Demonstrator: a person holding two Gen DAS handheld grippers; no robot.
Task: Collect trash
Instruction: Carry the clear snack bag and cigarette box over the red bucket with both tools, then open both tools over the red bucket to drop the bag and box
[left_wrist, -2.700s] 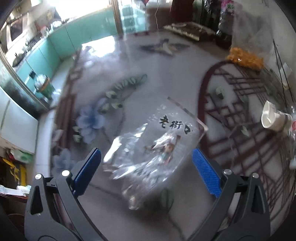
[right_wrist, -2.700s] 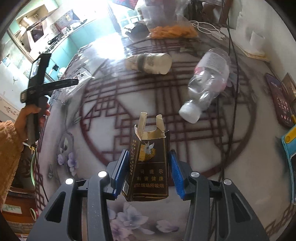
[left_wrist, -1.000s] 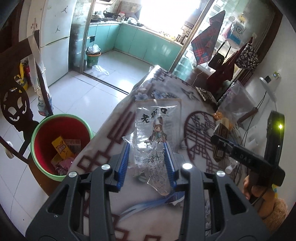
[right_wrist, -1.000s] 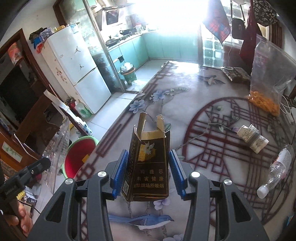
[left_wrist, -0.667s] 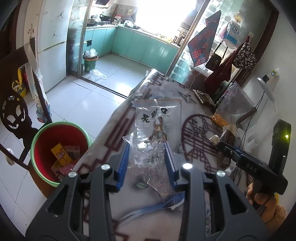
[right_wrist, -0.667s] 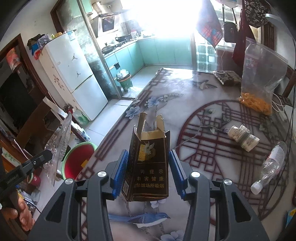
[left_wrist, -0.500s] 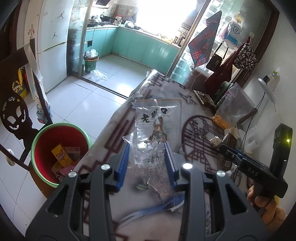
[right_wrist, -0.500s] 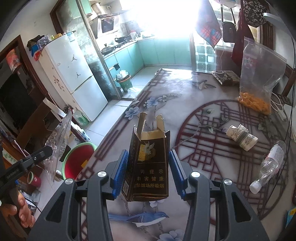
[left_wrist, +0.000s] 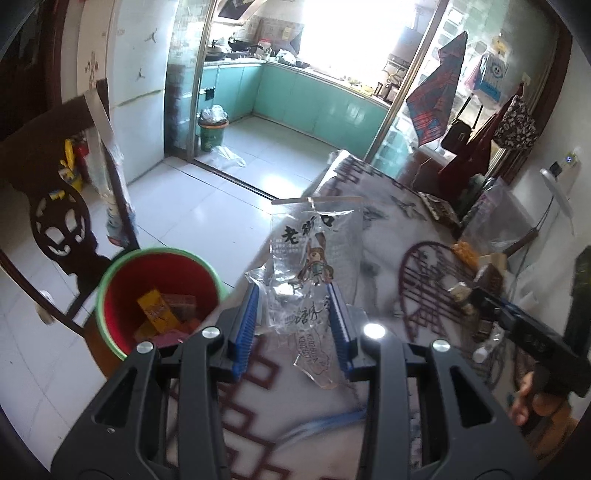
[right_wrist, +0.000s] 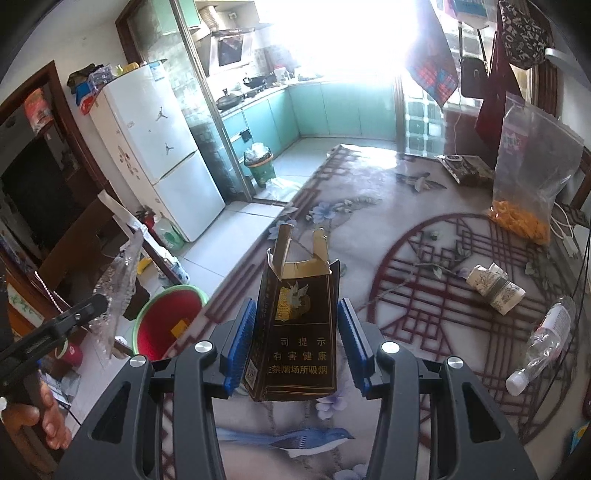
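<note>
My left gripper (left_wrist: 293, 325) is shut on a clear crinkled snack wrapper (left_wrist: 314, 258) printed with black characters and a cartoon figure, held upright over the table's left edge. Below and to its left stands a red bin with a green rim (left_wrist: 110, 284), with wrappers inside. My right gripper (right_wrist: 297, 341) is shut on a dark brown, torn-open cigarette carton (right_wrist: 299, 321), held upright above the table. From the right wrist view the same red bin (right_wrist: 162, 325) sits on the floor beside the table, and the left gripper (right_wrist: 74, 317) with its wrapper (right_wrist: 122, 280) hangs at far left.
A floral tablecloth (right_wrist: 388, 206) covers the table. On it lie a crushed paper cup (right_wrist: 495, 288), an empty clear bottle (right_wrist: 543, 339), a bag of orange snacks (right_wrist: 528, 184) and cables. A dark carved chair (left_wrist: 55, 221) stands next to the bin. A white fridge (right_wrist: 159, 147) and a green kitchen bin (right_wrist: 258, 162) stand farther off.
Both views have shifted a little; the bin now appears larger and nearer the left gripper. Both grips are unchanged.
</note>
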